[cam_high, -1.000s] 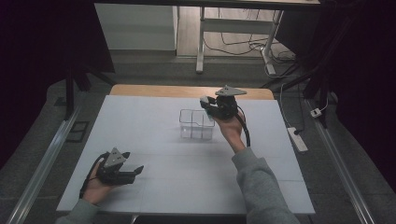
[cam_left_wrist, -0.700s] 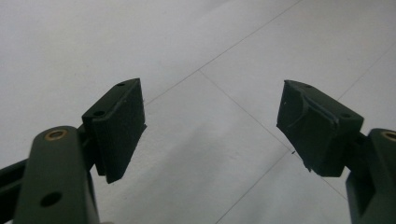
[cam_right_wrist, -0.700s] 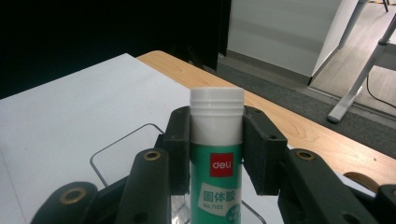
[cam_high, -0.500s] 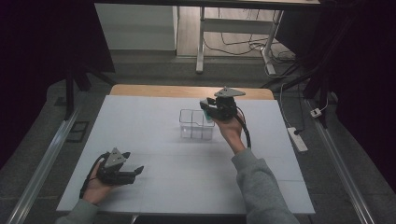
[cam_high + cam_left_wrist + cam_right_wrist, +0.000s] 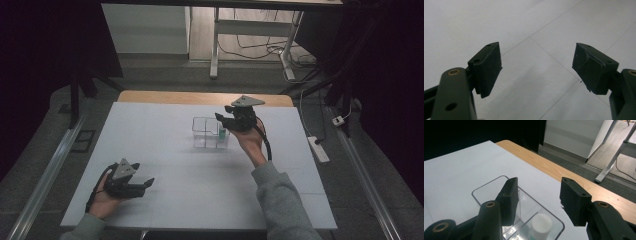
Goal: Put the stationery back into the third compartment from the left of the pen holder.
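Observation:
A clear plastic organiser tray with compartments stands at the middle back of the white table. A small bottle with a white cap and a teal body stands upright in its right-hand compartment. My right gripper hovers just above that side of the tray, open, with nothing between its jaws. My left gripper rests low over the table's front left, open and empty; its pads face bare table.
The white table top has a wooden strip along its far edge. Beyond it stand desk legs and cables on the floor. A white power strip lies off the table's right side.
The right gripper has lifted slightly above the tray's right compartment, where the bottle stands. The left gripper has not moved.

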